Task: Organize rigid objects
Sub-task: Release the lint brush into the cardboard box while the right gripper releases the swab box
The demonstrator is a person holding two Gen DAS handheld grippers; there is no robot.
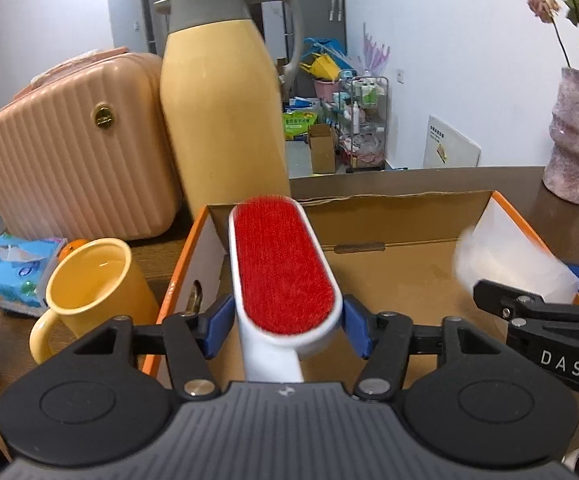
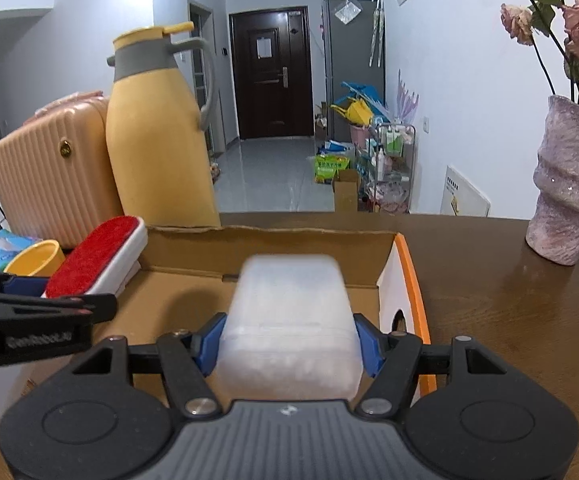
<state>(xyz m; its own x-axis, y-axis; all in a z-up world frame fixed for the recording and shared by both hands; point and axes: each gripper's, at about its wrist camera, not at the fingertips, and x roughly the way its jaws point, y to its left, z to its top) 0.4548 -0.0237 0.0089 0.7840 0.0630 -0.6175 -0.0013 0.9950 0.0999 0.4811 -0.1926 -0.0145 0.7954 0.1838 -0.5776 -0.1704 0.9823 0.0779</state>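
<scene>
Dark brown wooden table (image 2: 489,280) in a white-walled room; open orange-edged cardboard box (image 1: 389,256) on it. Red-faced white plastic lint brush (image 1: 283,268) lay lengthwise away from camera over the box, between the parted left gripper (image 1: 287,326) pads. Right gripper (image 2: 287,346) clamped a translucent white plastic box (image 2: 289,320).

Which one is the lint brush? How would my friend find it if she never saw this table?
Look for the big open cardboard box on the brown table. Over its left end, near the tall yellow jug, the lint brush sits between the left gripper fingers. It is the only white thing with a fuzzy red oval pad.
</scene>
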